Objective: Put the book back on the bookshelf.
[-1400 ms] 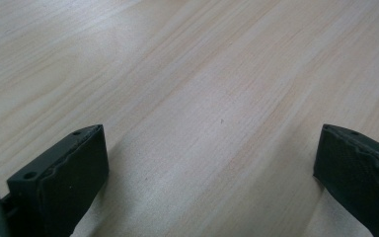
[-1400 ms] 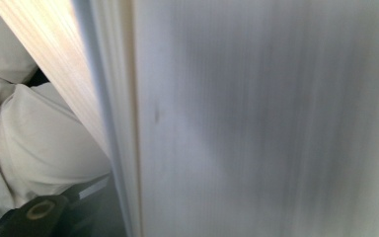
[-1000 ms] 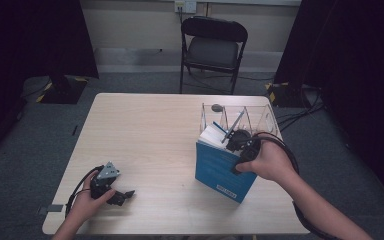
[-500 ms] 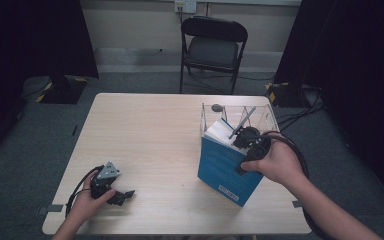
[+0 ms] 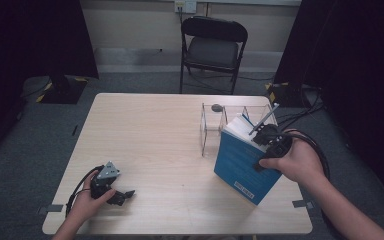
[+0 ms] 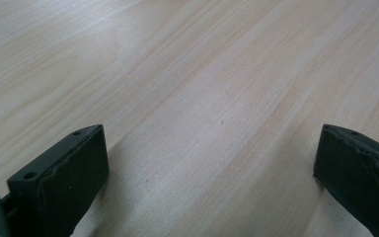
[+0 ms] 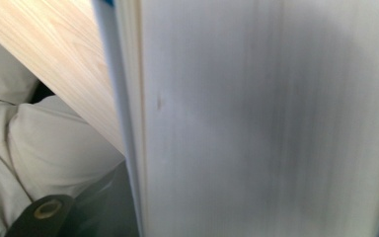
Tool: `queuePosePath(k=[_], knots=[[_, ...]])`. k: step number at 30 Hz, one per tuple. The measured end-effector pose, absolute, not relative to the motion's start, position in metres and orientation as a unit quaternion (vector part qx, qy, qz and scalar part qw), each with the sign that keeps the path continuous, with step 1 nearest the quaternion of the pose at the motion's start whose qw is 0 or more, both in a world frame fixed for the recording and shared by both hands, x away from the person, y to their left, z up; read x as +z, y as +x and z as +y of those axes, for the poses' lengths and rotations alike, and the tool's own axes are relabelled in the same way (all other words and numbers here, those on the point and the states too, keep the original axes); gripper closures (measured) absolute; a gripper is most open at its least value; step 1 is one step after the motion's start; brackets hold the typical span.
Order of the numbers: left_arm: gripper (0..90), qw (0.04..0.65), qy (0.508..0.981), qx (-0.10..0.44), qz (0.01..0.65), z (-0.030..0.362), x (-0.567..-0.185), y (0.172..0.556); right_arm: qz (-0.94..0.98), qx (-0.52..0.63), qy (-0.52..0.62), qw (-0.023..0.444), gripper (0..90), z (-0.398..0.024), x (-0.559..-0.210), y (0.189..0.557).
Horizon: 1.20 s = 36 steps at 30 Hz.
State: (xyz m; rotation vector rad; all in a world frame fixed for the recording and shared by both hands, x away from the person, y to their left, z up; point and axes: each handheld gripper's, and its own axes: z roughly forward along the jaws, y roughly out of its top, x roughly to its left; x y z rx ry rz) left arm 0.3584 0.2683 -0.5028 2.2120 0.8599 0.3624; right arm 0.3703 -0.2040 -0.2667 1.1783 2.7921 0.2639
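Left gripper: the left gripper (image 5: 122, 195) rests on the near left of the table (image 5: 150, 135), jaws spread wide over bare wood, nothing between them
Right gripper: the right gripper (image 5: 269, 141) pinches the top edge of a thick blue book (image 5: 242, 167), page block (image 7: 266, 123) pressed close against its camera
Book: stands tilted on the table's near right, just before the clear organizer (image 5: 215, 122)
Backdrop: a black folding chair (image 5: 212, 47) waits beyond the far edge
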Motion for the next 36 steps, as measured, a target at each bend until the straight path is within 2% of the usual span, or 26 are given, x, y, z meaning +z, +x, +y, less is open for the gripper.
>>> queuePosePath(k=[14,36], knots=[[0.0,0.363,0.859,0.139,0.334,0.268,-0.503,0.358,0.897,0.084,0.43,0.055,61.8,-0.241,-0.267,0.376],[0.0,0.363,0.858,0.139,0.335,0.268,-0.503,0.358,0.875,0.088,0.473,0.057,61.8,-0.274,-0.271,0.387]])
